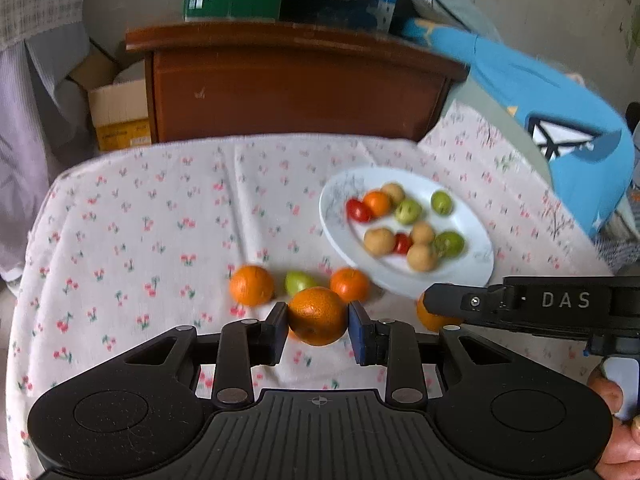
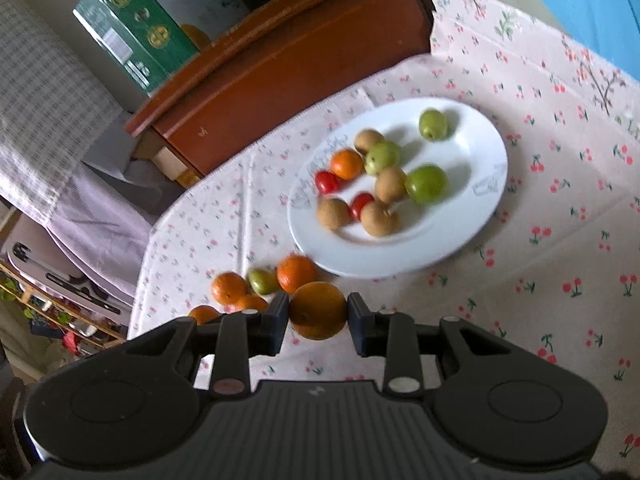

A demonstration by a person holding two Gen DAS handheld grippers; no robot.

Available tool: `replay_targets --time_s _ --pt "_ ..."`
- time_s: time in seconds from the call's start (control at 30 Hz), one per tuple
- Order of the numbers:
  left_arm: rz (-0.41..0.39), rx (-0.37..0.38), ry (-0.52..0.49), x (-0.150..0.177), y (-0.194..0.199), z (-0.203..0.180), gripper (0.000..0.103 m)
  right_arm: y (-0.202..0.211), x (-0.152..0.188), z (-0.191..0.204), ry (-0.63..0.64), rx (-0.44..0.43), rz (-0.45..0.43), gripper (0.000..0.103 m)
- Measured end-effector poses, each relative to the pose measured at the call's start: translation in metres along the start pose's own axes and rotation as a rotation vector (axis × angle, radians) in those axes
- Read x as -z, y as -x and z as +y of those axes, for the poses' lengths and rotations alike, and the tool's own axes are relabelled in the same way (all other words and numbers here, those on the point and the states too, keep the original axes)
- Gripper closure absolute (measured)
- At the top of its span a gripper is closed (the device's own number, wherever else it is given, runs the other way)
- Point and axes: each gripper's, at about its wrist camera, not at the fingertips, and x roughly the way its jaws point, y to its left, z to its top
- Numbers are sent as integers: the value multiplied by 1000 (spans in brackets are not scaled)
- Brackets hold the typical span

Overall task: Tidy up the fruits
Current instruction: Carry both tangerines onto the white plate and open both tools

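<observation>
- Nearest me, my left gripper has its jaws pinched on an orange, one pad on each side of the fruit, which looks lifted a little off the cloth.
- My right gripper likewise has its jaws clamped on a second orange, held squarely between the pads. Both fruits are round, so there is no long axis to line up.
- Seen from my left jaws, the right gripper's black arm reaches in just to the right, partly covering its orange.
- Just beyond my left jaws, on the flowered tablecloth, lie two loose oranges with a small green fruit between them.
- Farther on, ahead and to the right of my left jaws but almost straight ahead of my right jaws, sits the white plate. It already holds green fruits, brown round fruits, red tomatoes and one small orange.
- I judge the right hand to be the nearer to the plate, with a bare patch of plate on its near side for setting an orange down.
- Past the table stands a brown wooden cabinet with boxes on top.
</observation>
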Motion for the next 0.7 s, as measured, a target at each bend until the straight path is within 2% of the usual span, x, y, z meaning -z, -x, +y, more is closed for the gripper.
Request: replay_targets --time_s 0.3,0.43,0.7 --pt "-77 33 -22 -35 9 -6 74 31 -34 4 13 -10 -113 71" --pt "-77 60 -12 -45 4 -9 74 41 -52 0 14 -3 -159 71" --pt "-58 83 -32 -62 -22 -16 74 28 -66 -12 2 41 -149 71"
